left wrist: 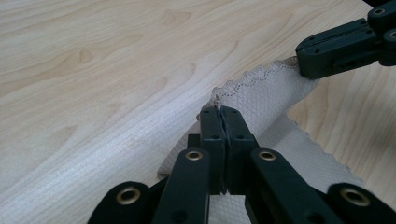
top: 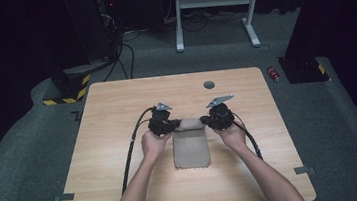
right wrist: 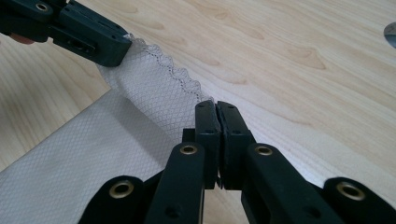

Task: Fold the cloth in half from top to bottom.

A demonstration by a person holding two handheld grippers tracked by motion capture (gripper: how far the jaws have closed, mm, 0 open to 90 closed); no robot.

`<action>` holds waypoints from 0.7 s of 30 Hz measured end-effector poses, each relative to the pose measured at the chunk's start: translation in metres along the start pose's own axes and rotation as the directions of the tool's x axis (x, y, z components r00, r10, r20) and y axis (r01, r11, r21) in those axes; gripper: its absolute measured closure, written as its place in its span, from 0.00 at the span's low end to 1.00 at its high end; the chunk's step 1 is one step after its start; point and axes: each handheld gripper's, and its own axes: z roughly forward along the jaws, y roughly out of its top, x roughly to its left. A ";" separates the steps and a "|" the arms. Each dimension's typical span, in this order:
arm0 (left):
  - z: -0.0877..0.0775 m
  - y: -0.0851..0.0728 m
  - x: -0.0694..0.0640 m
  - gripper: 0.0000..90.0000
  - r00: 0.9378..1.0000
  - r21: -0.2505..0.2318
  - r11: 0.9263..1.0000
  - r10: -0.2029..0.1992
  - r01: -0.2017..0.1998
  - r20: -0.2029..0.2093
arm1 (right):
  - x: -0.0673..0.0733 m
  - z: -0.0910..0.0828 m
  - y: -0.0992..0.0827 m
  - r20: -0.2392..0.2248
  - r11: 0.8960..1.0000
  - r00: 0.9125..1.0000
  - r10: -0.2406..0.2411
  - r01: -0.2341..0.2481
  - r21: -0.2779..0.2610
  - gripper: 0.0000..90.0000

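Beige cloth (top: pixel 190 147) lies mid-table (top: pixel 125 186) in the high view; we pinch its far edge with left gripper (top: pixel 171 126) and right gripper (top: pixel 208 122). Left gripper view: our jaws clamp the scalloped corner. Right gripper view: ours clamp the other corner.

We find no text, label, brand or number that can be read in any of the three views. The nearest thing to a sign is the yellow-and-black hazard striping (top: pixel 78 86) on a dark base on the floor beyond the desk's far left corner, and a similar small strip (top: pixel 321 69) on a dark base to the far right. A small red object (top: pixel 274 74) lies on the floor near that base; any print on it is too small for us to read.
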 end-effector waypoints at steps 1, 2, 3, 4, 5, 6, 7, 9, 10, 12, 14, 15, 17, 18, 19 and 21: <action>0.000 -0.001 -0.001 0.99 1.000 0.001 1.000 0.003 -0.003 0.004 | 0.000 0.000 -0.001 -0.002 1.000 1.000 0.002 -0.002 0.000 0.98; -0.001 -0.003 -0.002 0.99 1.000 0.000 1.000 0.001 -0.001 0.007 | 0.001 0.000 -0.003 -0.005 1.000 1.000 0.004 -0.004 0.001 0.98; -0.001 -0.004 -0.002 0.99 1.000 -0.001 1.000 0.005 -0.005 0.010 | 0.001 -0.001 -0.004 -0.008 1.000 1.000 0.005 -0.005 0.001 0.98; -0.001 -0.005 -0.003 0.99 1.000 -0.002 1.000 0.008 -0.008 0.009 | 0.001 -0.001 -0.005 -0.011 1.000 1.000 0.006 -0.006 0.004 0.98; -0.001 -0.007 -0.003 0.99 1.000 -0.002 1.000 0.006 -0.006 0.013 | 0.002 -0.001 -0.006 -0.012 1.000 1.000 0.004 -0.004 0.001 0.98; -0.001 -0.009 -0.003 0.99 1.000 0.000 1.000 0.009 -0.009 0.015 | 0.003 -0.001 -0.007 -0.013 1.000 1.000 0.002 -0.002 0.003 0.98; -0.002 -0.010 -0.004 0.99 1.000 -0.002 1.000 0.005 -0.005 0.019 | 0.003 -0.002 -0.008 -0.015 1.000 1.000 0.000 0.000 0.003 0.98; -0.002 -0.013 -0.004 0.99 1.000 -0.003 1.000 0.004 -0.004 0.024 | 0.005 -0.001 -0.009 -0.019 1.000 1.000 -0.007 0.007 0.001 0.98; -0.003 -0.013 -0.004 0.99 1.000 -0.003 1.000 0.007 -0.007 0.024 | 0.005 -0.002 -0.010 -0.020 1.000 1.000 -0.007 0.007 0.003 0.98; -0.005 -0.014 -0.005 0.99 1.000 -0.007 1.000 0.009 -0.008 0.024 | 0.007 -0.003 -0.010 -0.026 1.000 1.000 -0.009 0.009 -0.002 0.98; -0.008 -0.015 -0.006 0.99 1.000 -0.012 1.000 0.010 -0.010 0.027 | 0.008 -0.005 -0.012 -0.030 1.000 1.000 -0.009 0.009 -0.006 0.98; -0.009 -0.015 -0.007 0.99 1.000 -0.013 1.000 0.018 -0.018 0.026 | 0.008 -0.005 -0.012 -0.032 1.000 0.999 -0.016 0.016 -0.009 0.98; -0.010 -0.016 -0.009 0.99 0.999 -0.007 1.000 0.028 -0.028 0.021 | 0.010 -0.007 -0.013 -0.039 1.000 0.999 -0.014 0.013 -0.012 0.98; -0.010 -0.017 -0.009 0.99 0.999 -0.002 0.999 0.039 -0.039 0.017 | 0.010 -0.008 -0.013 -0.042 1.000 0.999 -0.017 0.017 -0.012 0.98; -0.010 -0.018 -0.010 0.99 0.999 -0.003 0.999 0.041 -0.041 0.014 | 0.011 -0.008 -0.014 -0.043 1.000 0.999 -0.018 0.017 -0.012 0.98; -0.010 -0.020 -0.011 0.99 0.999 0.004 0.999 0.050 -0.050 0.009 | 0.013 -0.009 -0.014 -0.044 1.000 0.999 -0.027 0.026 -0.015 0.98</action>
